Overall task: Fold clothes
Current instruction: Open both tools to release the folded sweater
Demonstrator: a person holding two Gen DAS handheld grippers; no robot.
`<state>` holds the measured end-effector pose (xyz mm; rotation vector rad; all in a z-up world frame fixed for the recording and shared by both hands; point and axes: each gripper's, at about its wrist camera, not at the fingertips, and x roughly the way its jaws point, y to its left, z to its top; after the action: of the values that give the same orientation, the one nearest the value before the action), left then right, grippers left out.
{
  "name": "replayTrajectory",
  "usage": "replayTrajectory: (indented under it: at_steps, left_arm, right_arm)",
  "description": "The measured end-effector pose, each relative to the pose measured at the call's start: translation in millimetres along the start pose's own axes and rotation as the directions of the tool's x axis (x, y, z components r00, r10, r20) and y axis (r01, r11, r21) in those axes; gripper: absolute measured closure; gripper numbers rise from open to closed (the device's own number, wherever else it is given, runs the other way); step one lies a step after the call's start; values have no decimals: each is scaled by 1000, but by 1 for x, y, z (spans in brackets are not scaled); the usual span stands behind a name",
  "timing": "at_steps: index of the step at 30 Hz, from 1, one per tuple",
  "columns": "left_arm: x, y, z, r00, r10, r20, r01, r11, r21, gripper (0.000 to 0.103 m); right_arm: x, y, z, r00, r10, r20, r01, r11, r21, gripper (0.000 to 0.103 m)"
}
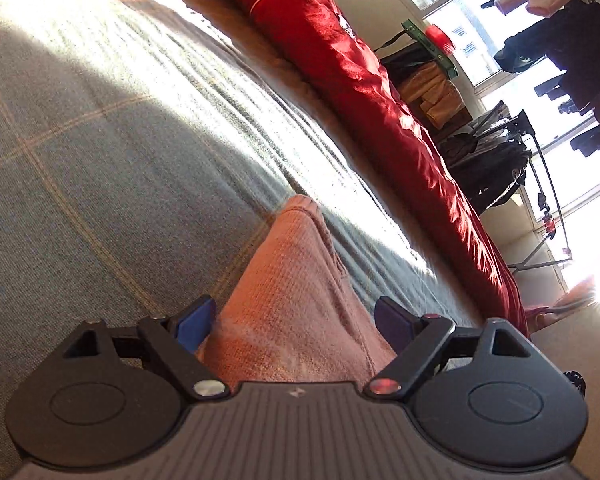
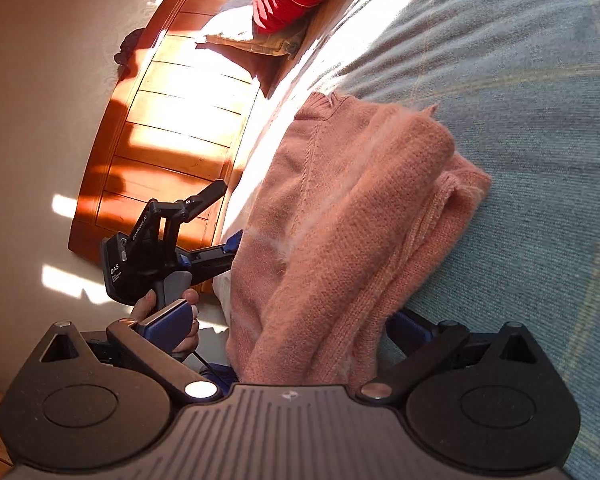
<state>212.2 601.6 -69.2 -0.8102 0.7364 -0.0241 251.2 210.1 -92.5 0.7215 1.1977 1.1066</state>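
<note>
The grey-blue woven bedspread with thin tan check lines (image 1: 100, 168) fills most of both views and runs ahead of both pairs of fingers. Beyond it, far past the fingertips, lies a long red satin quilt (image 1: 340, 80), and the right wrist view shows an orange slatted wooden headboard (image 2: 172, 120) off to the left of the fingers.

The task's thing, a salmon-pink knitted sweater (image 2: 340, 208), lies on the bedspread, bunched and doubled over itself in thick layers, its ribbed edges showing at the right.

The left gripper (image 1: 296, 320) has its blue-padded fingers spread wide, one on each side of a ridge of the knit; whether the pads press on the cloth is unclear, but they look apart from it. The right gripper (image 2: 284, 328) also stands wide, with a thick roll of sweater lying between its fingers and hiding the right pad; I cannot tell whether it presses.

By my reading, a fold is part done and both tools are settling on the near edge. The next move calls for closing on the layered edge together, then carrying it over evenly so the stack does not slide apart.
</note>
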Motion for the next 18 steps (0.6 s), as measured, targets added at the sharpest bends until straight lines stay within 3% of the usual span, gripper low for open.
replayTrajectory:
  at_steps: [3, 5, 7, 11, 13, 14, 16, 18]
  left_arm:
    - [-16, -18, -8, 1000, -1, 4, 1, 997, 79, 16]
    - [-24, -30, -14, 1000, -8, -1, 8, 992, 124, 16]
    - [-24, -38, -21, 999, -34, -25, 37, 989, 142, 16]
    - [-11, -31, -28, 998, -43, -56, 49, 991, 120, 16]
    - [-4, -26, -32, 997, -46, -70, 53, 993, 108, 16]
    - [-2, -22, -33, 997, -49, -67, 55, 994, 94, 16]
    - [-1, -11, -33, 995, -81, -52, 84, 994, 67, 16]
    - [-2, -2, -35, 993, -117, -36, 118, 992, 41, 16]
  right_arm:
    - [-37, 8, 0, 991, -68, 112, 78, 993, -87, 0]
    - [-54, 22, 0, 983, -56, 173, 85, 983, -165, 0]
    - [-54, 42, 1, 983, -16, 181, 65, 962, -264, 0]
    - [-18, 86, -10, 995, 56, 78, -10, 865, -501, 0]
    - [6, 90, -21, 999, 45, 22, -24, 819, -574, 0]
    - [18, 91, -26, 999, 35, -5, -31, 796, -605, 0]
    - [38, 76, -36, 998, -32, -54, -8, 792, -611, 0]
    - [48, 58, -48, 992, -116, -46, 57, 751, -657, 0]
